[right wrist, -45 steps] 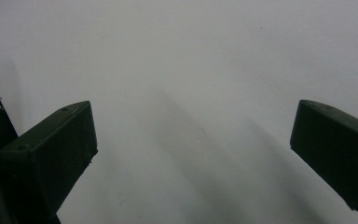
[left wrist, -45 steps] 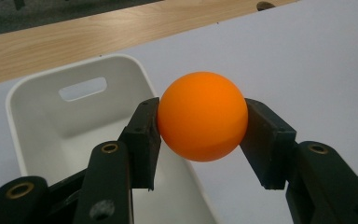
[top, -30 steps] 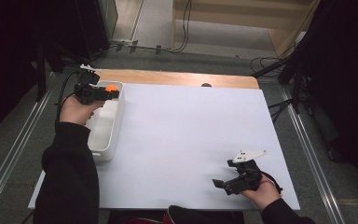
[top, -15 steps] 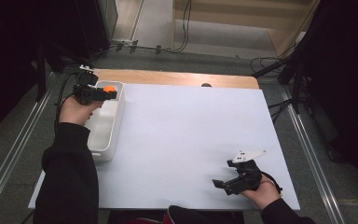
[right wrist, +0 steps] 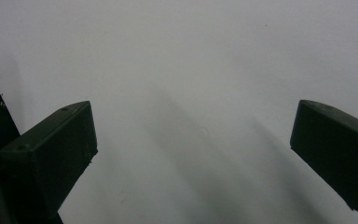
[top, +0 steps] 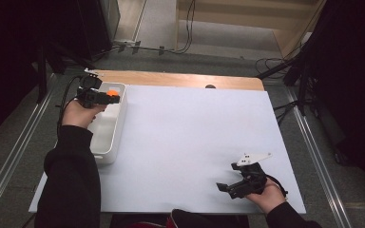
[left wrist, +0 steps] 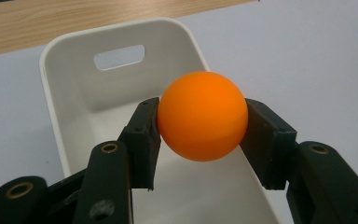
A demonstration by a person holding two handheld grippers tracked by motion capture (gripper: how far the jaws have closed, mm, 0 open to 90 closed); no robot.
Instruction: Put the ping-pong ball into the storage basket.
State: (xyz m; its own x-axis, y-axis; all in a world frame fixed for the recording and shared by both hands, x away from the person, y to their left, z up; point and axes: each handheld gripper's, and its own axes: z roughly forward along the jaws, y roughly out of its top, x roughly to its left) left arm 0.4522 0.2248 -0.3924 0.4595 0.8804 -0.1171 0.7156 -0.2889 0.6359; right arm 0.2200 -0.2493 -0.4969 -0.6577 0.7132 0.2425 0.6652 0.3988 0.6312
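An orange ball (left wrist: 203, 122) is clamped between the two black jaws of my left gripper (left wrist: 200, 135), held over the far end of a white rectangular bin (left wrist: 74, 88). From above, that ball (top: 111, 92) and left gripper (top: 108, 99) hover over the bin (top: 108, 137) at the table's left edge. My right gripper (top: 228, 187) rests low near the front right of the white table sheet, its jaws spread wide with nothing between them; in its own view the right gripper (right wrist: 193, 149) faces bare white surface.
A white sheet (top: 195, 137) covers most of the table, with a wooden strip (top: 180, 80) along the far edge. The bin has a handle slot (left wrist: 119, 56) in its far wall. Cables and dark stands lie on the floor beyond.
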